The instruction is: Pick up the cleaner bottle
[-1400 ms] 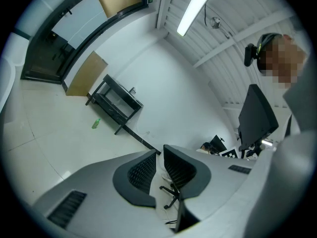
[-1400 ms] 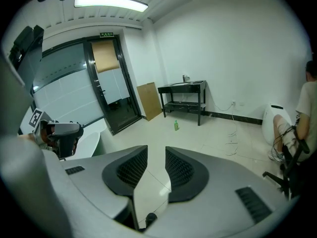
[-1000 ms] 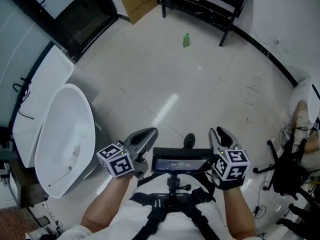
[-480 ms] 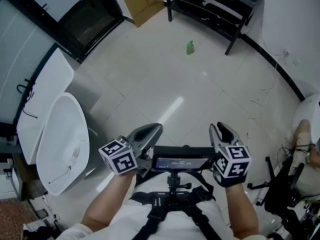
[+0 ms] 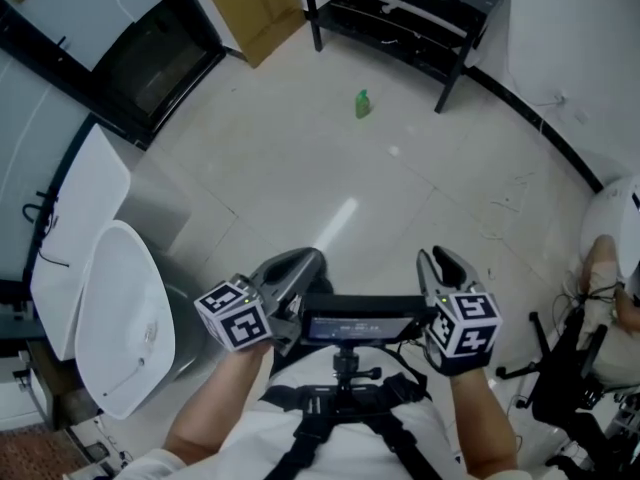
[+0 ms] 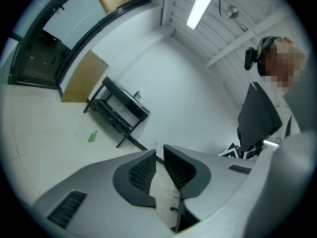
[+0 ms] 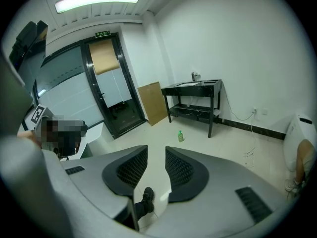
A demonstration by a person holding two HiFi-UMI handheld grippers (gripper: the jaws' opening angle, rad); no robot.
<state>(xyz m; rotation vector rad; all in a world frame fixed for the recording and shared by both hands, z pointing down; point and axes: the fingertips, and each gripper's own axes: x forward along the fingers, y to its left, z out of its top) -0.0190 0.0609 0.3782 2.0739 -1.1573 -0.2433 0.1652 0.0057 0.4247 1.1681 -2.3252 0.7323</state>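
The cleaner bottle [image 5: 362,103] is small and green and stands on the pale tiled floor far ahead, in front of a black table. It also shows as a green speck in the left gripper view [image 6: 92,136] and as a small green bottle in the right gripper view [image 7: 181,136]. My left gripper [image 5: 303,262] [image 6: 159,153] is held at waist height, its jaws a narrow gap apart with nothing between them. My right gripper [image 5: 440,261] [image 7: 156,151] is level with it, jaws slightly apart and empty. Both are far from the bottle.
A black two-tier table [image 5: 404,12] stands against the far wall, with a cardboard sheet [image 5: 246,6] leaning to its left by a dark glass door [image 5: 140,63]. White tub-like shells [image 5: 118,316] lie at the left. Cables [image 5: 503,206] and black equipment [image 5: 560,368] are at the right.
The floor has slid under me: the white shells moved down-left in the head view and the bottle sits a little lower in it. Both grippers keep their place before me, jaws unchanged.
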